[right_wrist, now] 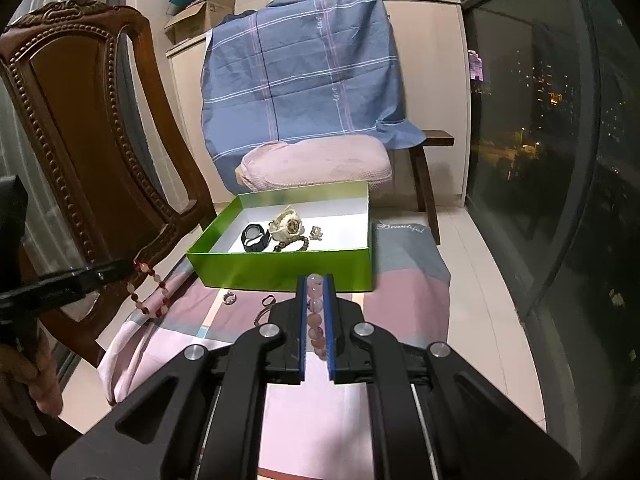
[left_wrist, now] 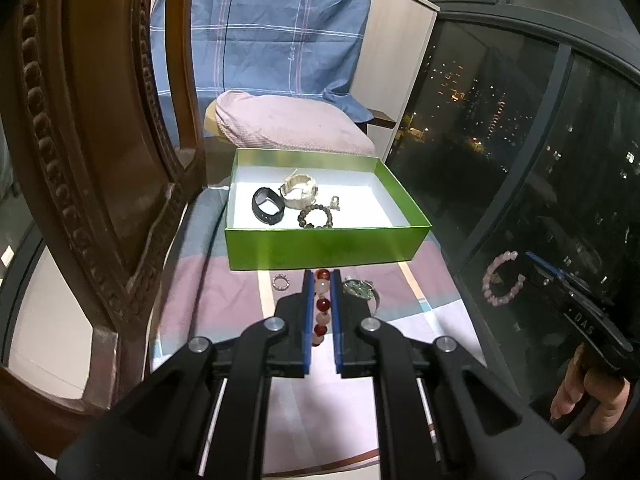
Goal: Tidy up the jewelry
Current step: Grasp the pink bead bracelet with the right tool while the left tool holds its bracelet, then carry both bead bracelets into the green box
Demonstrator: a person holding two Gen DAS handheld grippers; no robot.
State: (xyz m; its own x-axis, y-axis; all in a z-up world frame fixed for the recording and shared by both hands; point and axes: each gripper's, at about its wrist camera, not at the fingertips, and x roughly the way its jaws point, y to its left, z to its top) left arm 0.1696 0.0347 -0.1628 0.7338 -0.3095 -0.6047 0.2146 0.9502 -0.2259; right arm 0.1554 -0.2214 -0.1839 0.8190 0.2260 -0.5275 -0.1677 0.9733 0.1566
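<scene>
Beads hang from both grippers. Left gripper [left_wrist: 322, 280] pinches the red-and-white bracelet [left_wrist: 322, 307]; right gripper [right_wrist: 315, 280] pinches the pink bracelet [right_wrist: 314, 322]. The green box [right_wrist: 280, 270] sits just ahead, slightly left of the right one.

A pink and grey checked cloth [right_wrist: 400, 292] carries the green box [right_wrist: 280, 268], a small ring [right_wrist: 229, 298] and a green-stoned bangle [left_wrist: 360, 291]
</scene>
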